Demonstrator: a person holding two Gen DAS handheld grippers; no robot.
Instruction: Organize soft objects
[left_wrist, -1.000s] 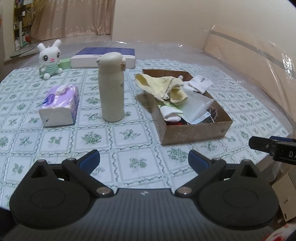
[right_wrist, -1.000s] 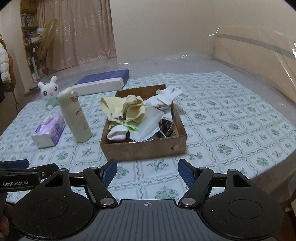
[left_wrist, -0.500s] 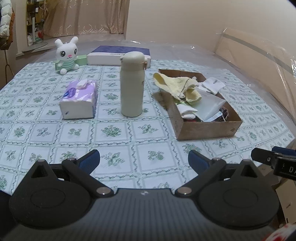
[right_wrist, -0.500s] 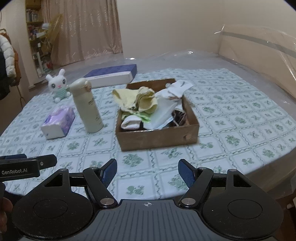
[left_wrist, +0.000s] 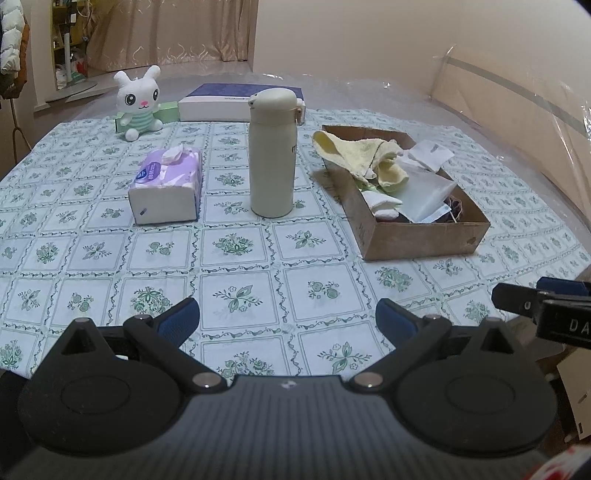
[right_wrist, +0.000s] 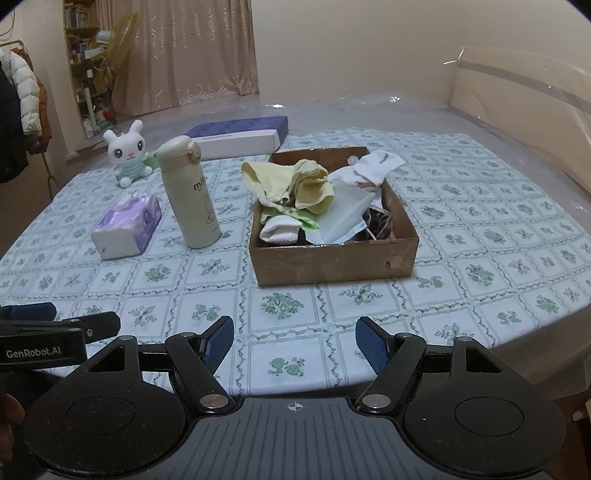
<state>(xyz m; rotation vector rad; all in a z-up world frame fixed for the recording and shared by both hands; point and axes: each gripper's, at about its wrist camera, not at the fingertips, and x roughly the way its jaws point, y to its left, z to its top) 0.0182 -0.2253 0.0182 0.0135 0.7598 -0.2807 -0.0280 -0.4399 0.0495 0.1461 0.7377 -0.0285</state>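
We are observing the left gripper (left_wrist: 287, 319) hanging over the near edge of the table (left_wrist: 110, 258), its 2 blue-padded jaws standing wide apart with nothing between them. We are seeing the right gripper (right_wrist: 294, 340) likewise spread wide and holding nothing, poised above the patterned tablecloth near the front edge. Ahead of the right gripper, a cardboard box (right_wrist: 332, 262) is sitting on the cloth, and the soft items are lying heaped inside it: a yellow cloth (right_wrist: 291, 182) draping over the far-left rim, a white sock (right_wrist: 376, 164) hanging over the far-right rim, and a white pouch (right_wrist: 345, 212) leaning in the middle. Just left of the box, a cream bottle (right_wrist: 192, 195) is standing upright. A tissue pack (right_wrist: 127, 227) is lying beside it. Further back, a rabbit toy (right_wrist: 127, 155) is sitting near a flat blue box (right_wrist: 240, 136).
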